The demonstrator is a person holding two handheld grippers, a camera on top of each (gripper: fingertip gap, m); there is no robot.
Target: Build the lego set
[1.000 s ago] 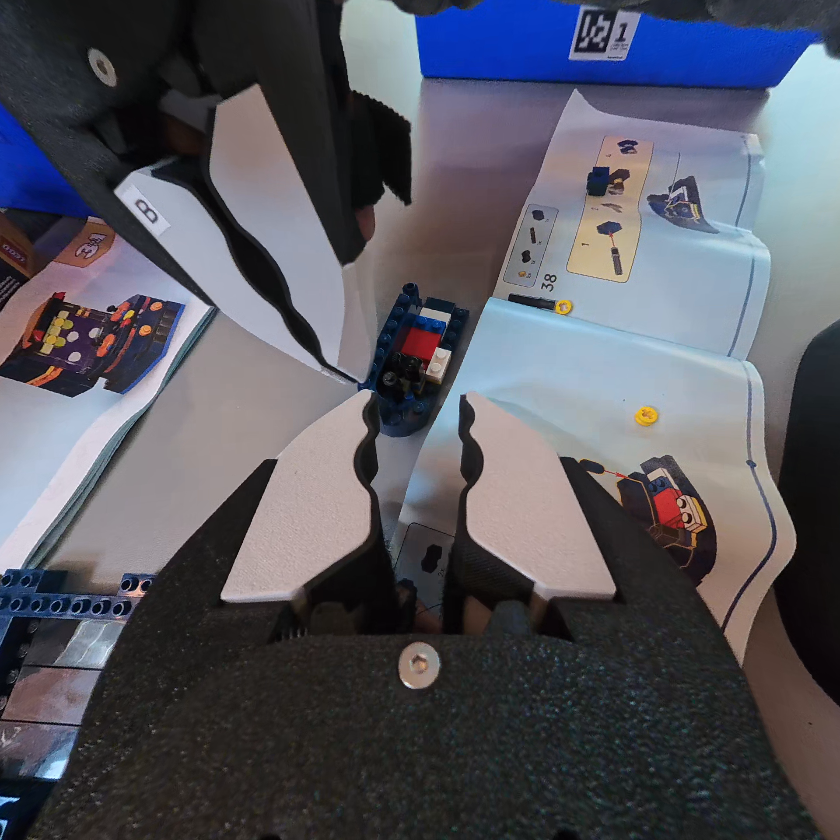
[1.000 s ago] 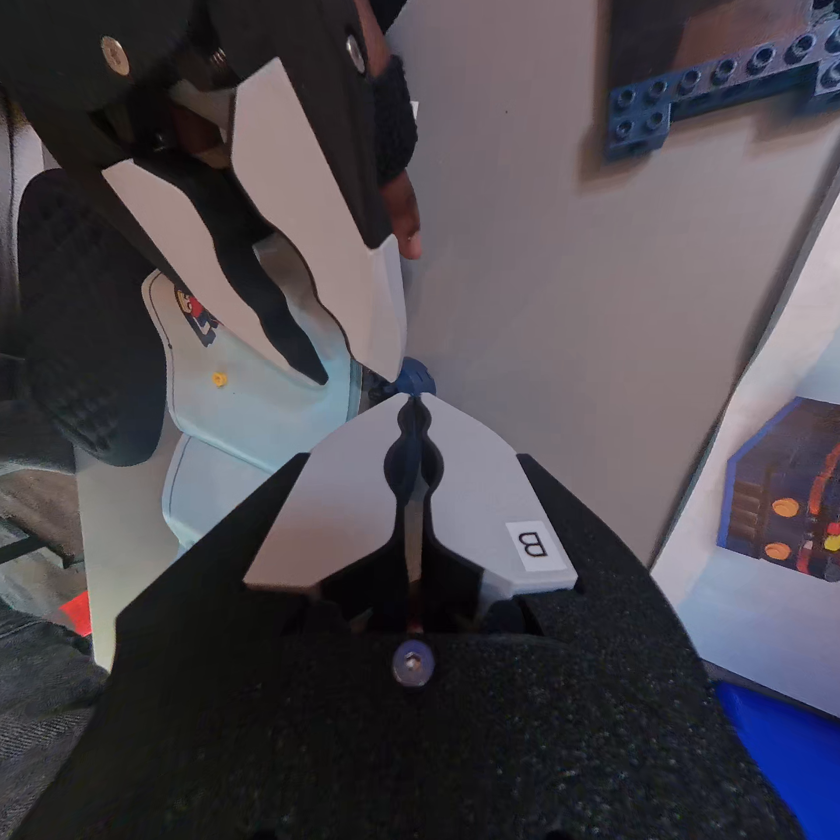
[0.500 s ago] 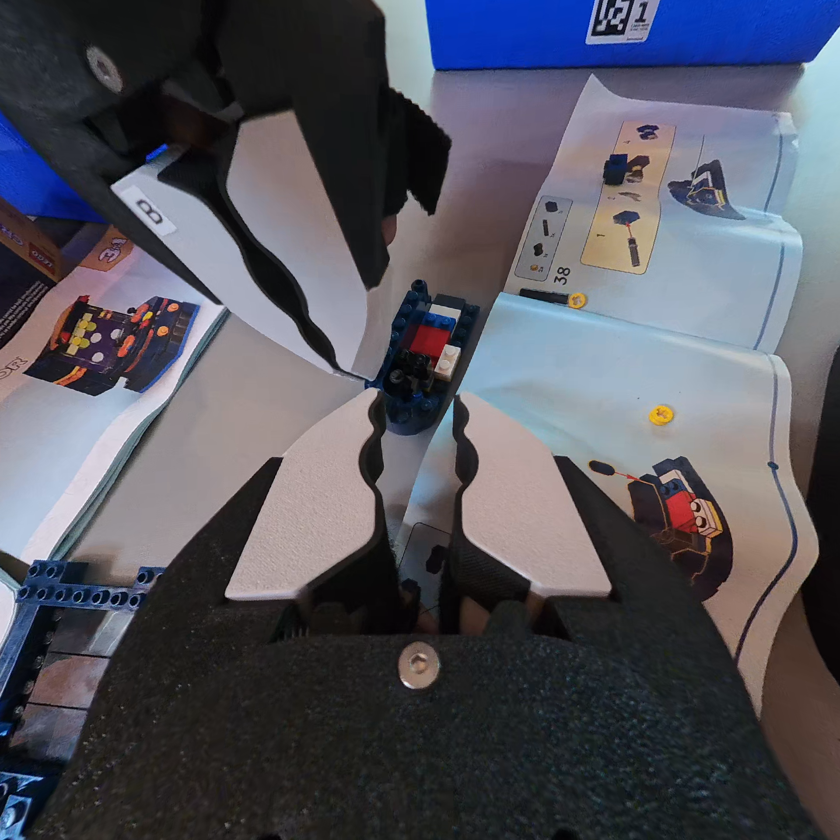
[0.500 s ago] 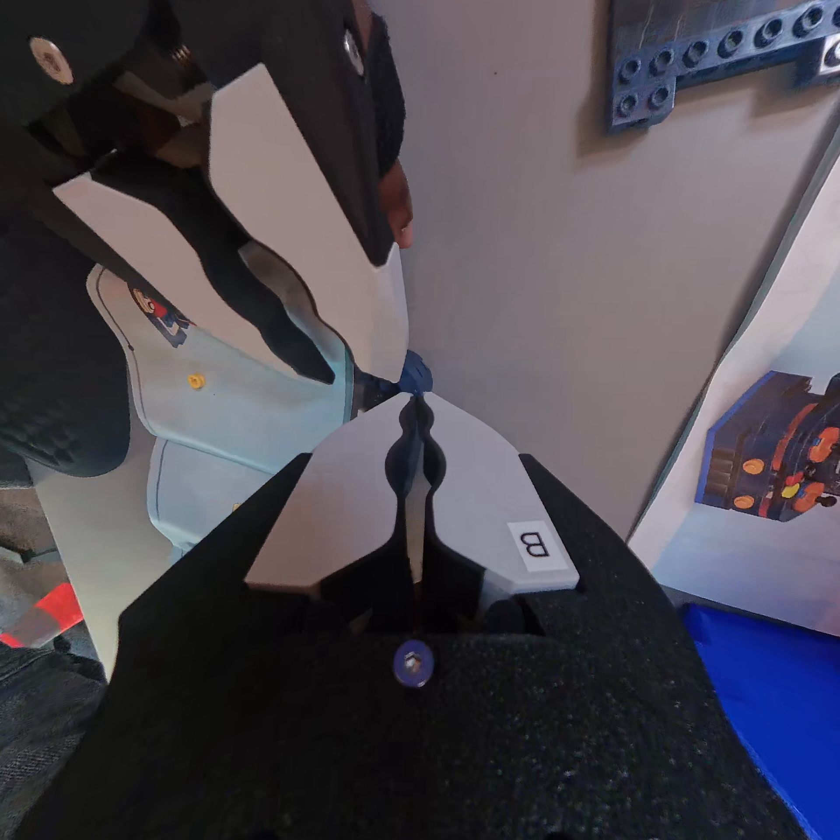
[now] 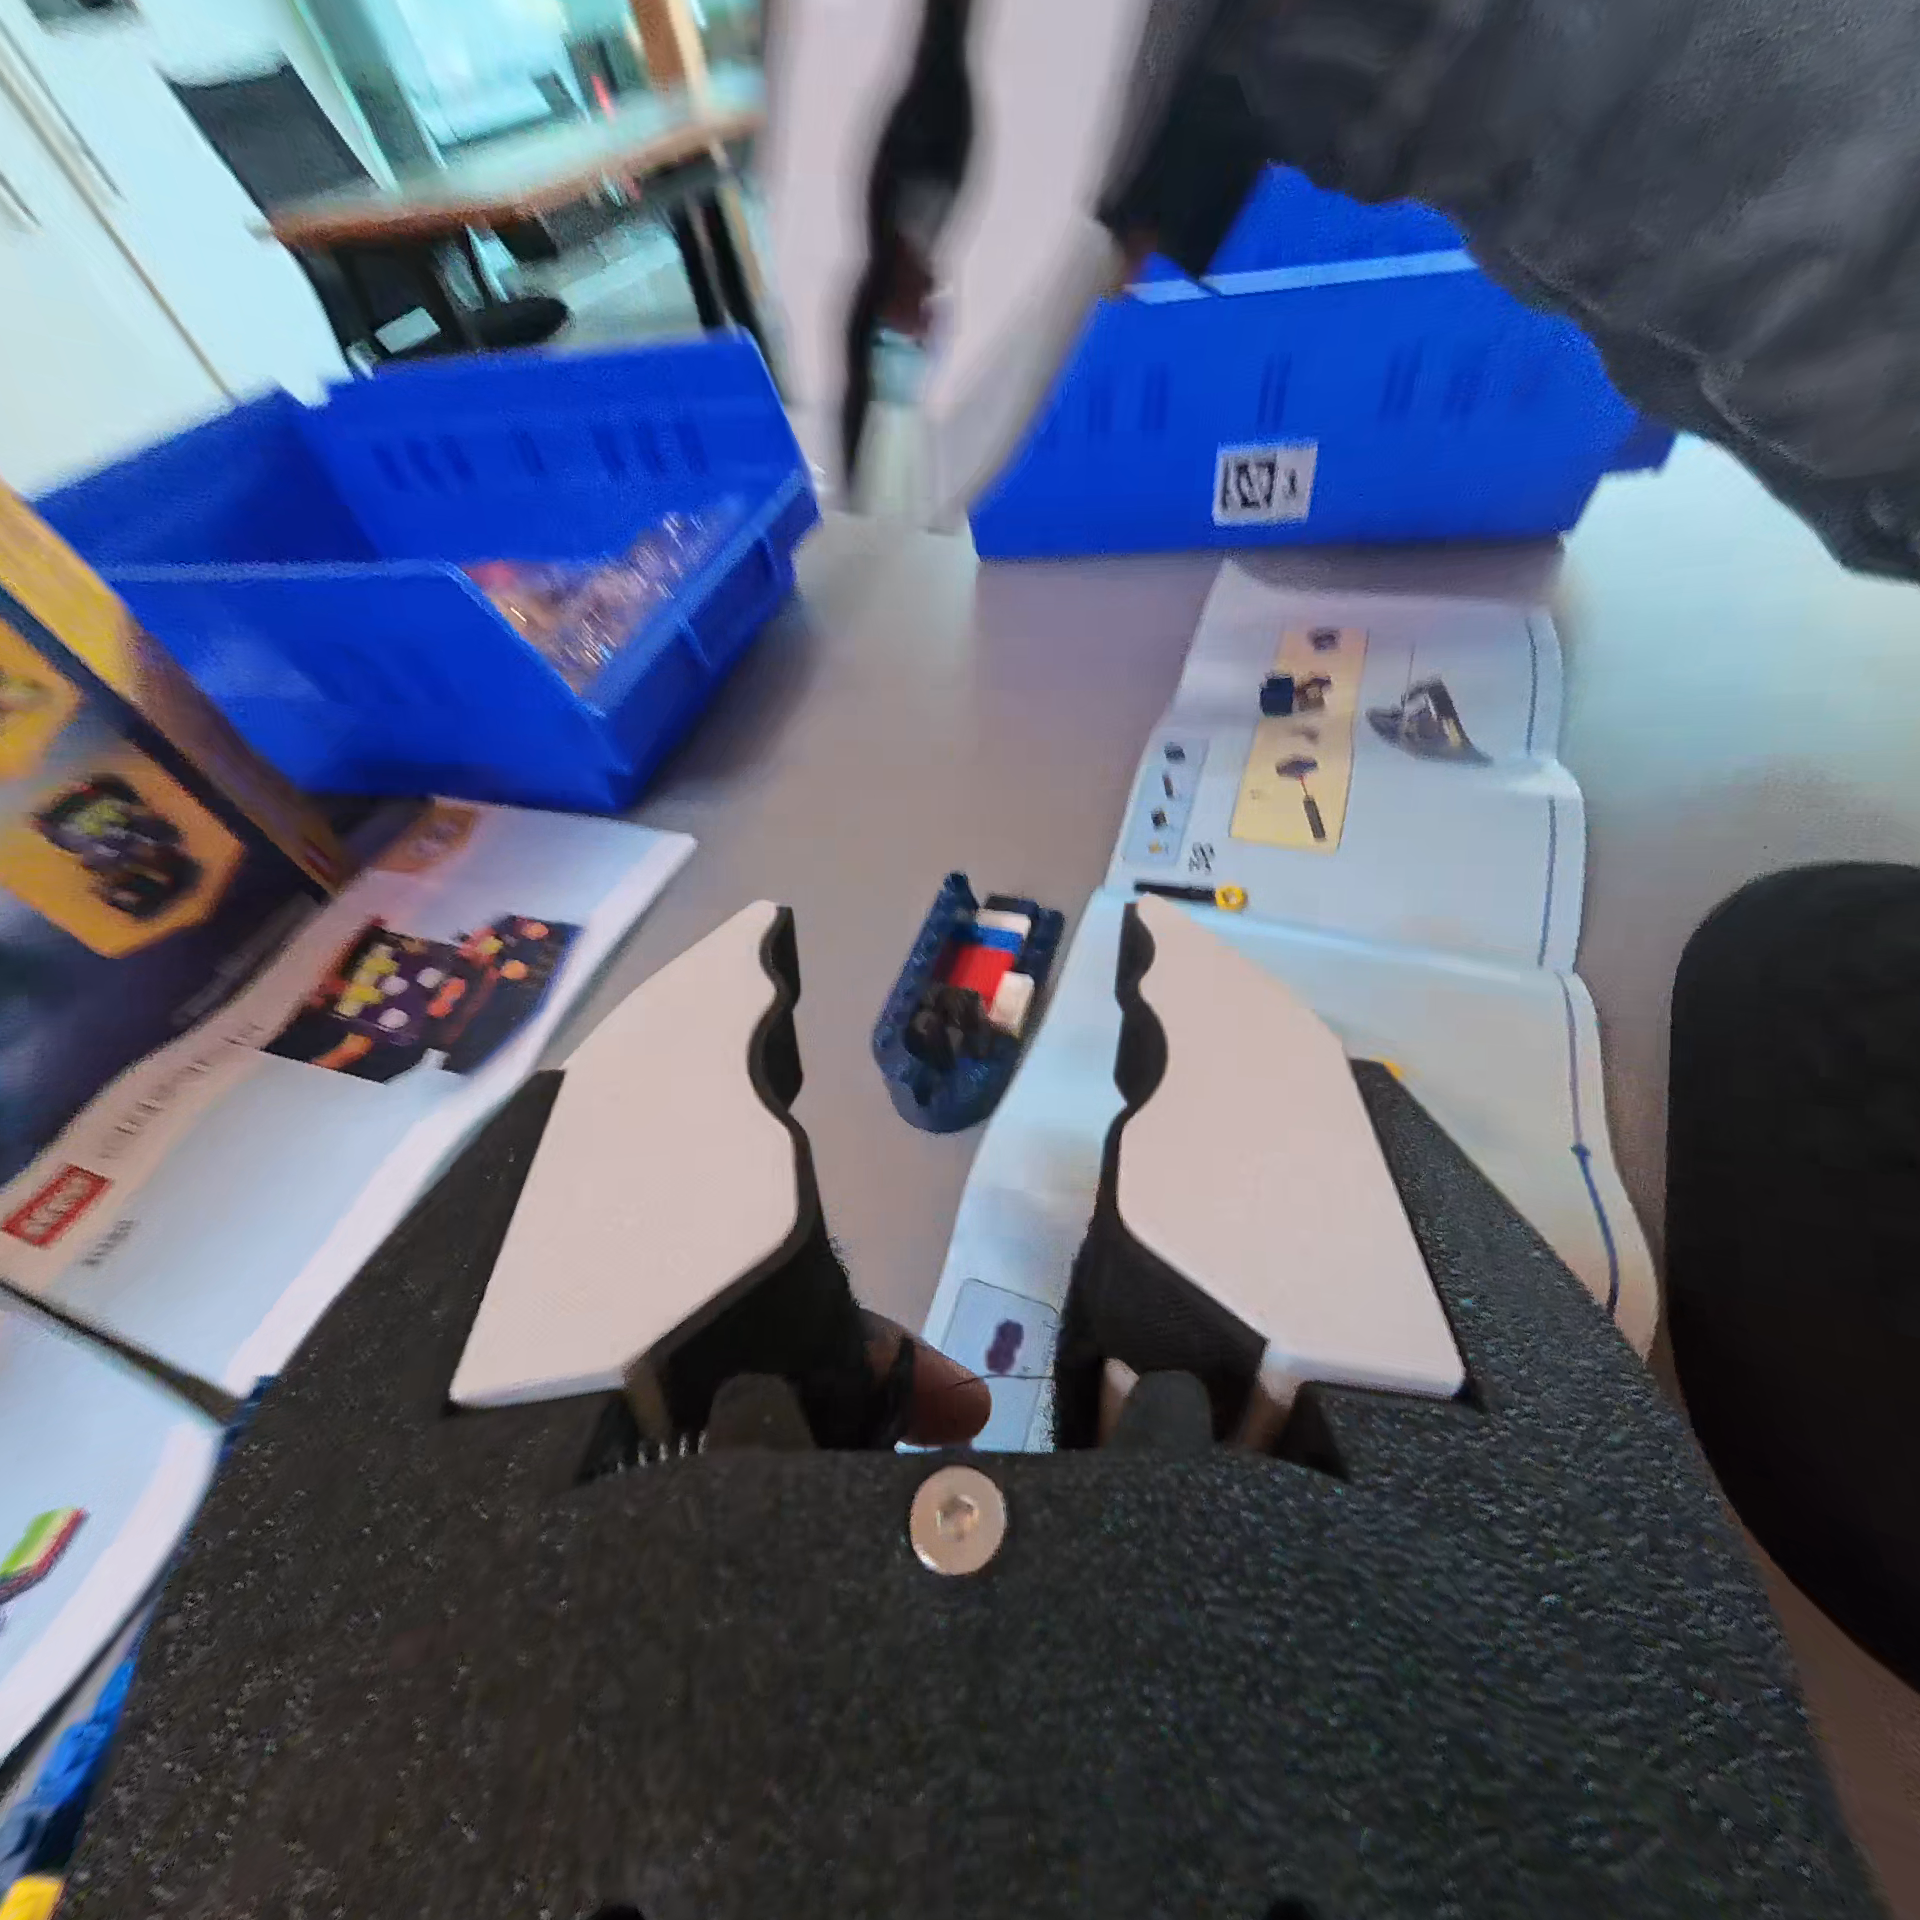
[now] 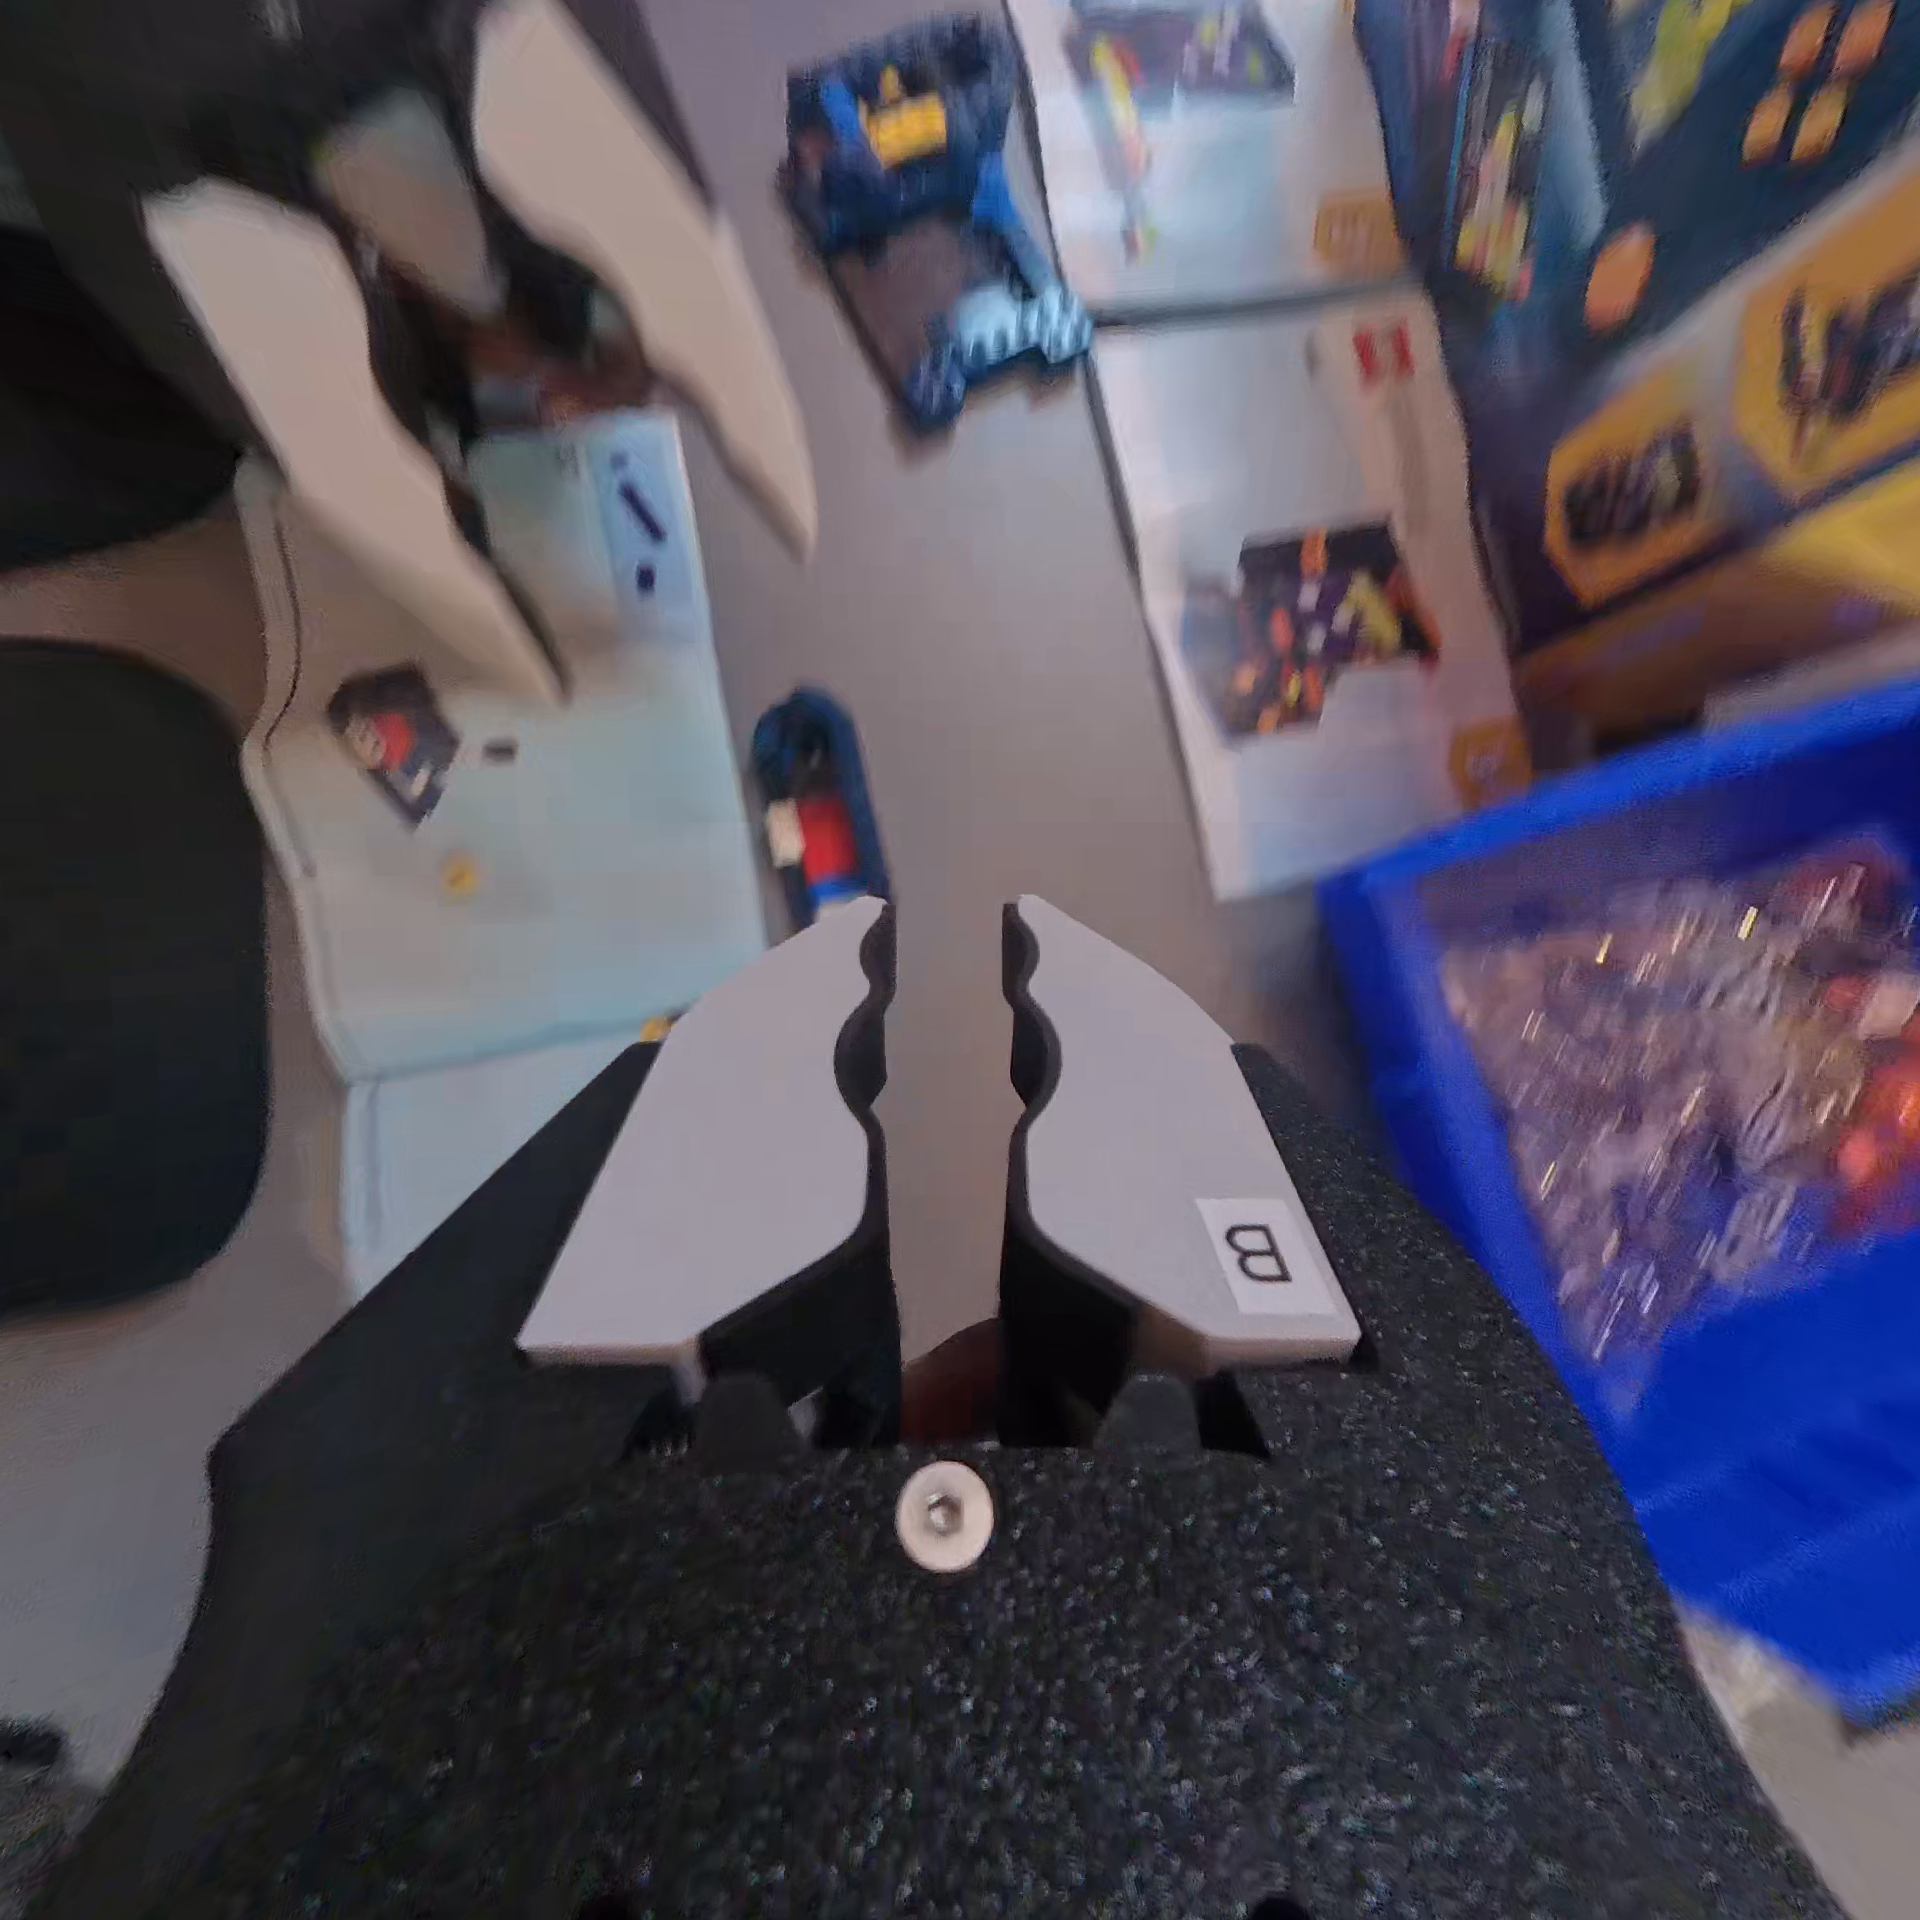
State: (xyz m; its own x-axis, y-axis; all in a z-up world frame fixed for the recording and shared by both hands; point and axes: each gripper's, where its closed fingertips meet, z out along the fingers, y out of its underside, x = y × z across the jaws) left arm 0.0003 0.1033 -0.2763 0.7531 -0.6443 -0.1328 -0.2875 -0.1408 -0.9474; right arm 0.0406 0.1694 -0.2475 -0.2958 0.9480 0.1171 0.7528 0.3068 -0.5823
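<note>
Both grippers have pulled up and back from the small blue brick boat (image 5: 961, 1013), which a second ago sat right at their tips; the left gripper's (image 5: 956, 925) jaws have spread wide and the right gripper's (image 6: 945, 914) jaws, earlier closed, now stand slightly apart. Neither holds anything: bare grey table (image 5: 935, 727) shows between both pairs of fingers.

The boat lies free on the table, just beyond the left gripper's tips and a little right of centre. Its long axis runs near to far in the left wrist view, rounded end toward the camera, squared end away; red, white and black pieces sit inside the hull. Its right side lies against the edge of an open pale-blue instruction booklet (image 5: 1403, 831), on which a small yellow round stud (image 5: 1231, 896) rests.

In the right wrist view the boat (image 6: 821, 810) lies just beyond and left of the right gripper's tips, rounded end far.

A second, closed booklet (image 5: 312, 1039) with a red logo patch lies at left, beside a printed box (image 5: 94, 831) in yellow and dark blue. Two blue bins stand far off: the left blue bin (image 5: 416, 644) holds clear bags of parts, the right blue bin (image 5: 1351, 416) carries a square black-and-white marker tag. The writing on booklets and box is too blurred to read; the right gripper's finger bears a white sticker (image 6: 1262, 1252).
</note>
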